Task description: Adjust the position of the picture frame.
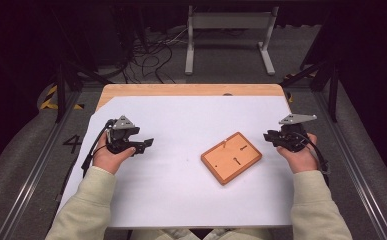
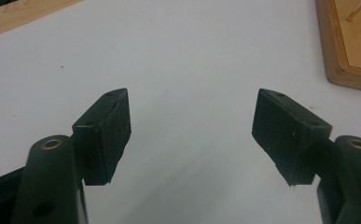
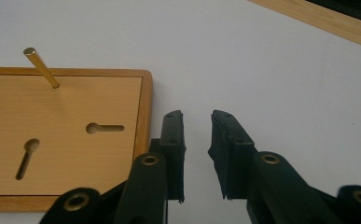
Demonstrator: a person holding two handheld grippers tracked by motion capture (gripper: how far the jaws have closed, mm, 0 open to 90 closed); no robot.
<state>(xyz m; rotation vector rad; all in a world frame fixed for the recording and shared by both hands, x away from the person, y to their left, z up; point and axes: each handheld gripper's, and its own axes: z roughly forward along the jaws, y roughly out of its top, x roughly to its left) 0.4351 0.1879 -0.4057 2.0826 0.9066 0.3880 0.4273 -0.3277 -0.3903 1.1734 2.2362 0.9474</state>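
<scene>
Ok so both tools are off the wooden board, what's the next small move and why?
Probably ease the right tool left toward the wooden board and open it wider. It sits just off the board's edge with its jaws only narrowly apart, holding nothing, and the brass pin stands close ahead of it. The left tool is farther off, open and empty.

Left gripper [image 2: 192, 133] jaws wide apart, white sheet [image 2: 192, 56], wooden board [image 2: 350, 46] corner

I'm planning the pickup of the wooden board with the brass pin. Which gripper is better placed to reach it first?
Probably the right gripper: its narrowly parted jaws sit just beside the wooden board, near the brass pin. The left gripper, jaws wide, is farther away across bare white sheet.
</scene>
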